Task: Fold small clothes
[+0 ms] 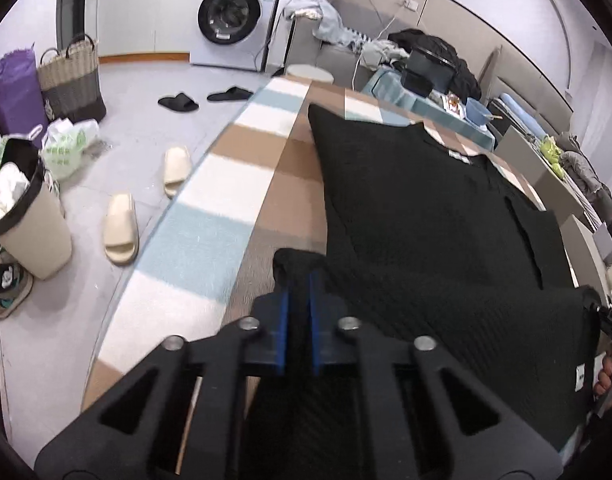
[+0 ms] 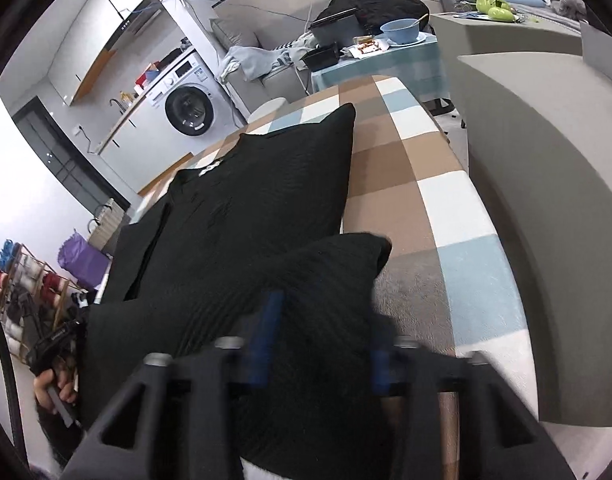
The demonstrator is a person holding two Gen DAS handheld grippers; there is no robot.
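One black ribbed knit garment (image 1: 425, 208) lies spread on the checked brown, white and pale-blue fleece blanket (image 1: 226, 184), its near hem folded up over the body. Two grippers work that hem: the left gripper (image 1: 300, 280) has its blue pads pressed together on the hem's left corner; the right gripper (image 2: 319, 336) has its fingers standing apart, with the cloth lying between them. On the floor sit two cream slides (image 1: 122, 228), two black slippers (image 1: 178, 102), one woven basket (image 1: 72, 78), one lined waste bin (image 1: 30, 216) and one white washing machine (image 1: 236, 20). A grey upholstered block (image 2: 545, 200) stands just beside the blanket's right edge.
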